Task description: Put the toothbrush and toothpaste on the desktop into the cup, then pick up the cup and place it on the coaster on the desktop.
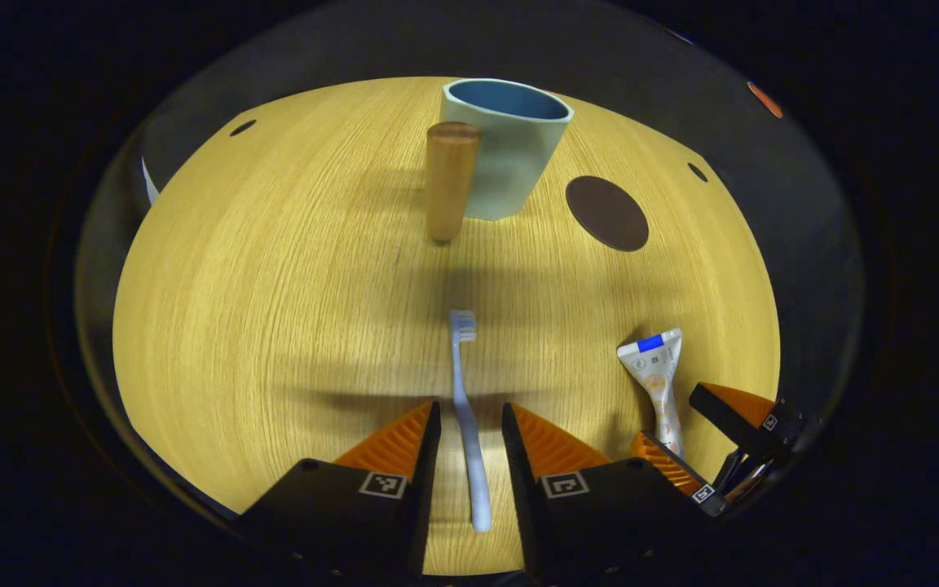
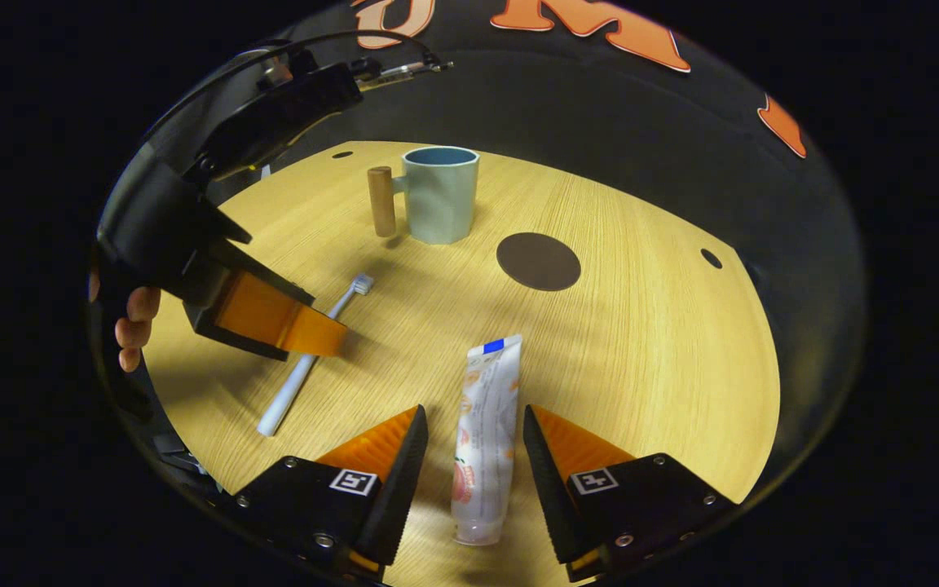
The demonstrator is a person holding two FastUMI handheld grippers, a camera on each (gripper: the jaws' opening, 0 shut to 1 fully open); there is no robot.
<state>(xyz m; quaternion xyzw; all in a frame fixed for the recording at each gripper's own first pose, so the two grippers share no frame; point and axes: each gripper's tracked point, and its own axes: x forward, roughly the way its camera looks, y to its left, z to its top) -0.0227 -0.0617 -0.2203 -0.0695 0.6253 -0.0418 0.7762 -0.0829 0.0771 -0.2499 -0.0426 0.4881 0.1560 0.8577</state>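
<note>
Toothbrush [image 1: 466, 412]: light, stiff, thin handle; lay mid-desk [image 1: 274, 326], best taken mid-handle. Left gripper [image 1: 471, 428] stood open astride it, apparently not touching.

Toothpaste [image 2: 486, 432]: soft, likely slippery tube near the front edge; grip mid-body. Right gripper [image 2: 475, 456] open either side, not pressing.

Cup [image 2: 439, 194] toward the far edge, coaster [image 2: 538, 261] beside.

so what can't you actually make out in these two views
- Cup: its inside bottom is hidden by its own wall in both views, so its contents cannot be told.
- Toothbrush: in the right gripper view its middle is covered by the left gripper.
- Toothpaste: in the left gripper view its lower end is hidden behind the right gripper.
- Print on the toothpaste: too small to read.
</note>
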